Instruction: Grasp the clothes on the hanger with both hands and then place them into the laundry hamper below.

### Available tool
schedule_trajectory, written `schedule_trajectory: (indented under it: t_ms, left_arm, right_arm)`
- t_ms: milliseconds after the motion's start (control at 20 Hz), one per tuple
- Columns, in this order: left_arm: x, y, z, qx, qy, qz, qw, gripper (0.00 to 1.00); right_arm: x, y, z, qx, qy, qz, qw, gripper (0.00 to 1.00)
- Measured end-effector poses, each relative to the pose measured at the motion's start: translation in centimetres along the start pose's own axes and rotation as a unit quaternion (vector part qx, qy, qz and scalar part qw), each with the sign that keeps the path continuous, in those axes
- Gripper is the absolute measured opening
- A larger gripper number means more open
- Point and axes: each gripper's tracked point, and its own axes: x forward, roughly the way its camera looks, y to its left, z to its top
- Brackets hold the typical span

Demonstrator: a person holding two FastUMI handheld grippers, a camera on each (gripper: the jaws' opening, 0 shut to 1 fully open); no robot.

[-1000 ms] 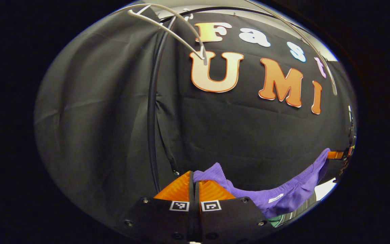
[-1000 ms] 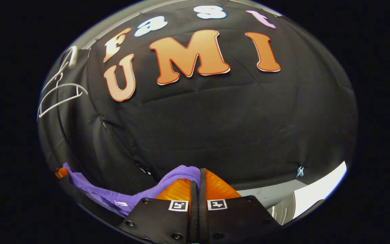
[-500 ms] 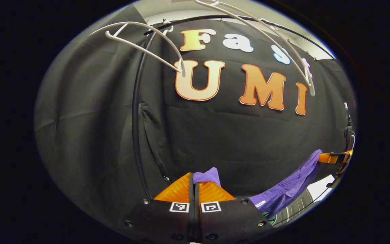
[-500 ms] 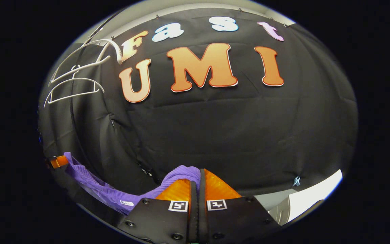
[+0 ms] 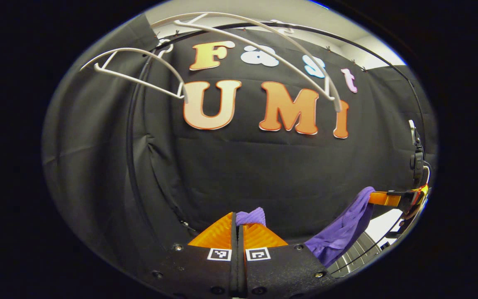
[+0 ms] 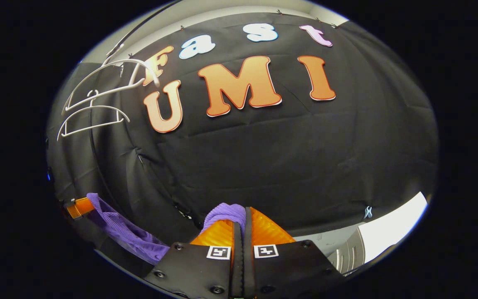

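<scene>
Both claws sunk lower since before, hangers [image 5: 139, 68] now higher overhead, left claw [image 5: 237, 226] and right claw [image 6: 239, 224] each pinching the purple garment [image 5: 347, 228], slung between them.

Two white plastic hangers [image 5: 147, 70] now sit lower and fuller in the left gripper view than a second ago. The purple ribbed knit garment [image 5: 349, 226], once stretched in a long sag between the left gripper [image 5: 237, 226] and right gripper [image 6: 239, 232], now hangs shorter and bunched.
</scene>
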Motion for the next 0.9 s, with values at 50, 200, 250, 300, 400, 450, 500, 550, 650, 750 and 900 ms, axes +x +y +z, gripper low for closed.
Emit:
schedule_trajectory:
  t_ms: [50, 200, 250, 300, 400, 450, 500, 550, 650, 750, 900]
  left_arm:
    - [0.0, -1.1, -0.1, 0.001, -0.001, -0.006, 1.0, 0.0]
    - [0.4, -4.4, -1.4, 0.004, 0.005, -0.021, 1.0, 0.0]
    - [0.4, -5.0, -2.0, 0.004, 0.007, -0.022, 1.0, 0.0]
    - [0.4, -5.6, -2.6, 0.001, 0.006, -0.022, 1.0, 0.0]
    - [0.3, -6.6, -4.0, -0.011, 0.011, -0.024, 1.0, 0.0]
    - [0.2, -6.8, -4.7, -0.015, 0.015, -0.023, 1.0, 0.0]
    - [-0.1, -6.6, -5.6, -0.016, 0.02, -0.018, 1.0, 0.0]
    - [-0.5, -6.2, -6.1, -0.019, 0.021, -0.011, 1.0, 0.0]
    - [-1.0, -6.2, -7.8, -0.03, 0.03, -0.006, 0.999, 0.0]
    - [-1.1, -6.6, -9.1, -0.028, 0.041, -0.01, 0.999, 0.0]
    - [-0.6, -7.3, -11.0, -0.028, 0.056, -0.019, 0.998, 0.0]
  right_arm:
    - [-0.5, 0.6, -0.1, -0.006, -0.004, 0.003, 1.0, 0.07]
    - [-1.6, 2.3, -1.0, -0.021, -0.016, 0.011, 1.0, 0.07]
    - [-1.9, 2.5, -1.4, -0.02, -0.021, 0.011, 1.0, 0.07]
    - [-2.1, 2.6, -1.9, -0.017, -0.024, 0.011, 1.0, 0.07]
    - [-2.6, 2.6, -3.2, -0.016, -0.025, 0.007, 1.0, 0.07]
    - [-2.8, 2.3, -4.2, -0.015, -0.023, 0.002, 1.0, 0.07]
    - [-3.1, 2.1, -5.3, -0.009, -0.02, -0.003, 1.0, 0.07]
    - [-3.4, 1.9, -6.7, 0.0, -0.014, -0.005, 1.0, 0.07]
    - [-3.8, 0.7, -9.6, 0.025, 0.002, -0.023, 0.999, 0.07]
    - [-3.5, 0.4, -11.9, 0.033, 0.027, -0.022, 0.999, 0.07]
    - [-2.7, -0.8, -13.1, 0.019, 0.029, -0.035, 0.999, 0.07]
